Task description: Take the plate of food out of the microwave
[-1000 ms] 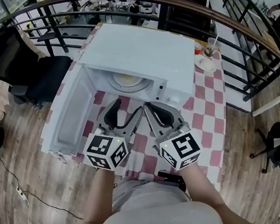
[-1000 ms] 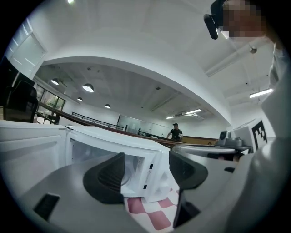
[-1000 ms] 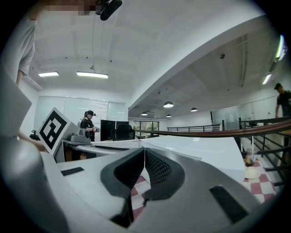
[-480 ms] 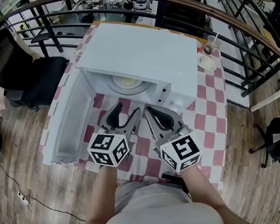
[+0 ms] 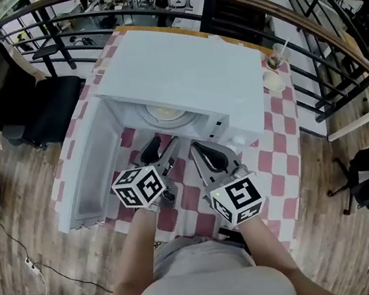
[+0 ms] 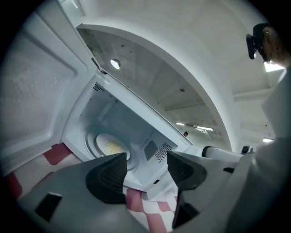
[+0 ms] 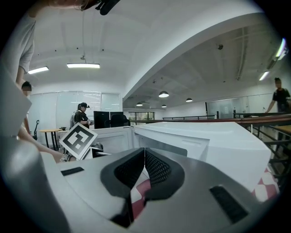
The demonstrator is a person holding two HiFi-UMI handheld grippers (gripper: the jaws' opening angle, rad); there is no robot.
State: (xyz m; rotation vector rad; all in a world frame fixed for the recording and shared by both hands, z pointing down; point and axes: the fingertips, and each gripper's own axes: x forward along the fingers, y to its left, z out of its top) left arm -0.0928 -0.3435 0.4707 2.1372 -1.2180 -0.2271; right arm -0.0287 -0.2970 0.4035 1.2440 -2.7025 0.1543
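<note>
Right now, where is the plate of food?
In the head view the plate of food sits inside the open microwave, centre frame, just beyond the left tool, with the swung-open door to its left.

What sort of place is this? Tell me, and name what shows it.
Probably an open-plan office or lab, not a home kitchen: the microwave sits on a checkered table beside a curved railing, with an office chair nearby and monitors on desks beyond.

Left claw (image 6: 146, 169) gapes wide, empty, just narrowing a touch; right claw (image 7: 144, 164) sits pressed together, both near level.
</note>
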